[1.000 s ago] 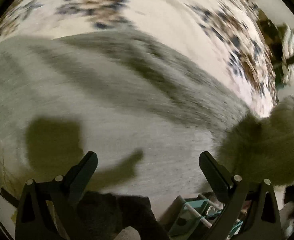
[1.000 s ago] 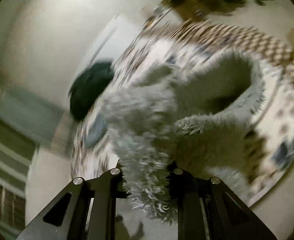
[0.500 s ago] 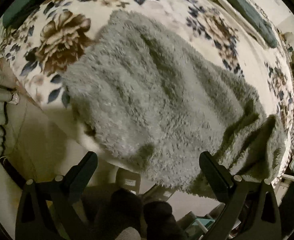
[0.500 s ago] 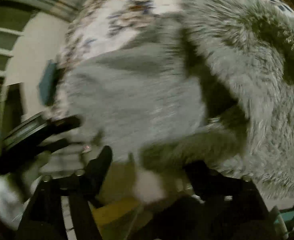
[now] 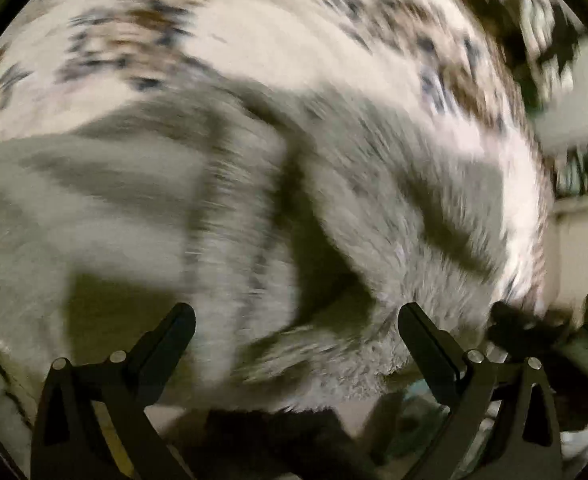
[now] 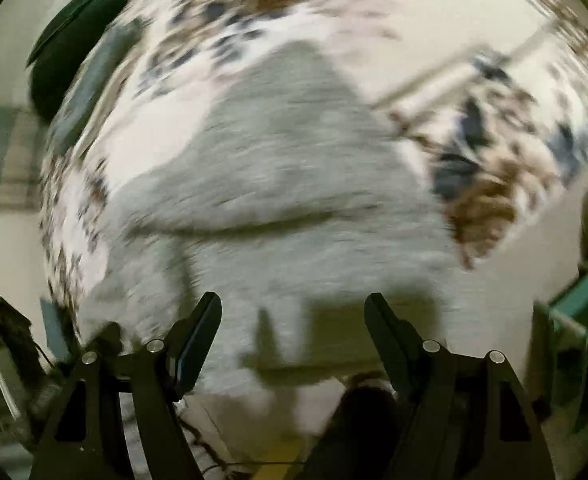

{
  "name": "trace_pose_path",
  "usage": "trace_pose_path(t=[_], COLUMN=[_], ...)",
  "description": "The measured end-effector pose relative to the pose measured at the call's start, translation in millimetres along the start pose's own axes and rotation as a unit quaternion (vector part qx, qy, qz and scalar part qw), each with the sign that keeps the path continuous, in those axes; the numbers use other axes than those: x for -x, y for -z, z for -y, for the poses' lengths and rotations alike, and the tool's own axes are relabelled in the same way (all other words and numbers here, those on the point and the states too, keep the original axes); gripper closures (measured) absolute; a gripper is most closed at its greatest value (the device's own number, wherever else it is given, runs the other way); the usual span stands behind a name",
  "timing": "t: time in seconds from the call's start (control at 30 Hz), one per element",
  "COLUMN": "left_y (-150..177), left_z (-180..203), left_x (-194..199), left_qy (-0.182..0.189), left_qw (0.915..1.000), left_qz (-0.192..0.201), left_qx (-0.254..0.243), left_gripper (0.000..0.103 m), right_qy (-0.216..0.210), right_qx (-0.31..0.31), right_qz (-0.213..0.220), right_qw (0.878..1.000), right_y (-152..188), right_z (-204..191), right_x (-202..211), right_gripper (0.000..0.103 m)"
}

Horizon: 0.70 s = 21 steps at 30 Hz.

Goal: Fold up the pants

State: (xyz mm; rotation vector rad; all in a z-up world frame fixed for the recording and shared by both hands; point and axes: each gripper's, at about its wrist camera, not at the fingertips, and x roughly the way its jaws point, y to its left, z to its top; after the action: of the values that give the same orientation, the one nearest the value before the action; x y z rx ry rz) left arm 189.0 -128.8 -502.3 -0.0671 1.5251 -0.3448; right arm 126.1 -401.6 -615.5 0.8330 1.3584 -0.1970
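Fluffy grey pants [image 5: 221,208] lie on a floral bedspread [image 5: 285,52], folded over in thick layers; both views are motion-blurred. My left gripper [image 5: 296,320] is open and empty, just above the pants' near edge. In the right wrist view the pants [image 6: 285,184] fill the middle of the bed. My right gripper [image 6: 294,314] is open and empty over their near edge, which hangs at the bed's edge.
The floral bedspread [image 6: 490,184] surrounds the pants. A dark round cushion [image 6: 69,52] lies at the far left of the bed. A green rack [image 6: 586,300] stands at the right. Cluttered shelves [image 5: 546,48] are beyond the bed. The floor shows below.
My right gripper has let go of the pants and opened; it held a fluffy fold one second ago. Both grippers are moving fast over the pants. The left stays open.
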Motion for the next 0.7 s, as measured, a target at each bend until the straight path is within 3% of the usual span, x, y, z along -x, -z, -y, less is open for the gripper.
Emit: trace_pose_path(t=[0.07,0.1,0.13,0.23,0.27,0.3,0.37,0.5,0.57,0.7], left_y=[-1.2,-0.6,-0.2,7.5,10.3,14.1,21.8,40.1,48.3,50.2], left_z=[13.8,13.3,11.1,-3.7,-9.0,-17.5,-31.8,-52.2,-58.5,-77.3], left_x=[-19.5,-23.6,-27.8,-6.0,1.0,10.4,26.6,41.8,31.4,9.0], left_qy=[-0.003,0.004,0.007,0.035,0.04,0.05,0.063,0.06,0.034,0.067], left_qw=[0.9999,0.9999,0.9998,0.998,0.9972,0.9954,0.9918,0.9885,0.9891,0.9797], left_qz=[-0.01,-0.013,-0.02,0.01,0.013,0.015,0.021,0.014,0.004,-0.051], left_qx=[-0.012,-0.007,0.006,0.051,0.062,0.081,0.11,0.138,0.143,0.182], left_gripper=[0.027,0.079,0.094,0.097,0.097,0.097,0.097,0.098,0.098,0.092], right_qy=[-0.003,-0.01,-0.022,-0.046,-0.06,-0.074,-0.067,-0.055,-0.038,-0.025], right_qx=[-0.036,-0.06,-0.08,-0.134,-0.151,-0.161,-0.166,-0.151,-0.114,-0.06], right_qz=[-0.006,-0.01,-0.013,-0.031,-0.032,-0.03,-0.027,-0.017,-0.023,-0.066], right_qw=[0.999,0.998,0.996,0.989,0.986,0.984,0.984,0.987,0.993,0.996], right_y=[-3.0,-2.2,-1.6,10.2,13.0,14.5,15.9,23.7,28.2,31.2], right_z=[23.2,35.1,51.4,58.6,65.8,67.3,63.2,62.2,55.6,40.9], right_x=[-0.1,-0.3,-0.8,-23.4,-28.3,-34.9,-45.7,-40.6,-35.2,-41.7], right_gripper=[0.027,0.027,0.027,0.041,0.056,0.081,0.1,0.103,0.103,0.102])
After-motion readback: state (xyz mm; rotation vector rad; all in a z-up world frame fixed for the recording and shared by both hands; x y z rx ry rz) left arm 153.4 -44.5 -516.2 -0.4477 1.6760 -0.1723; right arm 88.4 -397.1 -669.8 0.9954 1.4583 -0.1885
